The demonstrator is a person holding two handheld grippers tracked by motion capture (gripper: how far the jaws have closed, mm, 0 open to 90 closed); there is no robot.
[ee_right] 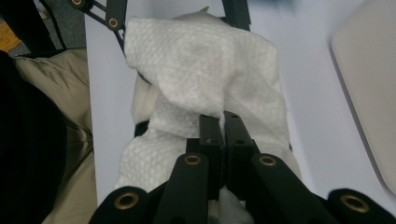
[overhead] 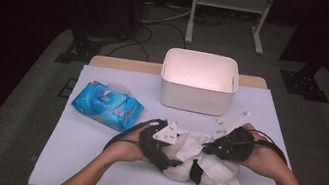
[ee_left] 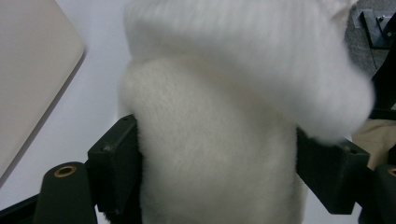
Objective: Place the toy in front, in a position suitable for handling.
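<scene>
A white plush toy [overhead: 209, 177] lies on the white table cover [overhead: 90, 161] near the front edge. My left gripper [overhead: 168, 161] is shut on it: in the left gripper view the black pads [ee_left: 114, 158] press both sides of the fluffy body [ee_left: 210, 140]. A white textured wipe [overhead: 193, 145] is draped over the top of the toy. My right gripper [overhead: 209, 148] comes in from the right. In the right gripper view its jaws [ee_right: 220, 126] are shut on an edge of the wipe [ee_right: 201, 65], which lies against the toy.
A blue pack of wet wipes [overhead: 107, 104] lies at the left of the table. A white rectangular bin [overhead: 199, 80] stands at the back centre, its wall also in the gripper views [ee_left: 28, 70] [ee_right: 369, 70]. Dark floor and stands surround the table.
</scene>
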